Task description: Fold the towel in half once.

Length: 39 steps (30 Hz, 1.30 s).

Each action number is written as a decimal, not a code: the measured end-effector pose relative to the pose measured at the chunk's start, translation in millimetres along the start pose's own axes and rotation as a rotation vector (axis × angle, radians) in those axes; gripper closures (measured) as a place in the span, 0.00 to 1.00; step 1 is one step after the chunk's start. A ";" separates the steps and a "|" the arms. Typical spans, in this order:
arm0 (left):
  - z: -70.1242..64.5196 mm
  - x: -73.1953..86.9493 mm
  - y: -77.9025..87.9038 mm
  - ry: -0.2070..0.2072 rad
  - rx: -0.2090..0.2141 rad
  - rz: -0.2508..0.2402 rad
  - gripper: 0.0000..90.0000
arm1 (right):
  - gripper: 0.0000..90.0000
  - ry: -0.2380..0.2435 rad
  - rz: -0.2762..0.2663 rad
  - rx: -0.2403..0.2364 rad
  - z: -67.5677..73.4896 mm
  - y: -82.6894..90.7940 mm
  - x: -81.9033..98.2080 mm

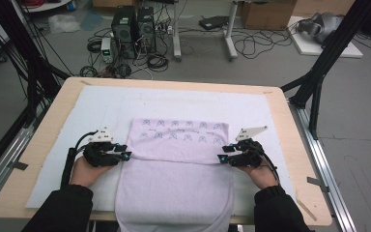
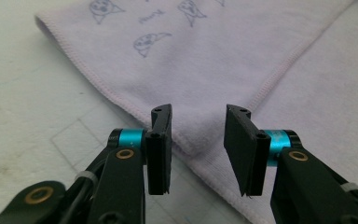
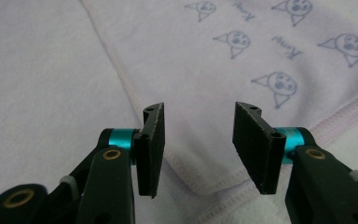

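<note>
Both claws, left claw point(image 1: 125, 157) and right claw point(image 1: 221, 158), stand spread at the lilac printed terry towel's point(image 1: 174, 188) folded-over corners; uneven closing risks pinching one layer, skewing the fold.

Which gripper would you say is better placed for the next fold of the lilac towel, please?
Neither clearly: the left gripper and right gripper each stand open at a corner of the folded-over flap of the towel, mirrored at its two side edges. The fold probably needs both.
</note>
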State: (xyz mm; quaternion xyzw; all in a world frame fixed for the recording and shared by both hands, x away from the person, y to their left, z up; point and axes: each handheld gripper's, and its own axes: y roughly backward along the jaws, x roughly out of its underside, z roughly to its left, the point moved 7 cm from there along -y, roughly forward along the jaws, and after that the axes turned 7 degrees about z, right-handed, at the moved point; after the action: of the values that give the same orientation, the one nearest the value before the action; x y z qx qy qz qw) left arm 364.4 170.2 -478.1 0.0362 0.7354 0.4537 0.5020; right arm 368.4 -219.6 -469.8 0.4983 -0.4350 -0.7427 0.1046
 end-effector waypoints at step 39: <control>-68.3 31.3 59.7 -0.073 0.037 -0.019 0.82 | 0.86 0.087 -0.064 -0.130 73.3 49.3 25.0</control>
State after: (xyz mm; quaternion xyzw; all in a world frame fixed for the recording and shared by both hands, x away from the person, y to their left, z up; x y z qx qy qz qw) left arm 272.2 178.0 -452.4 0.0549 0.7252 0.4336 0.5321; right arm 281.7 -224.2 -439.8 0.5357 -0.3650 -0.7499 0.1317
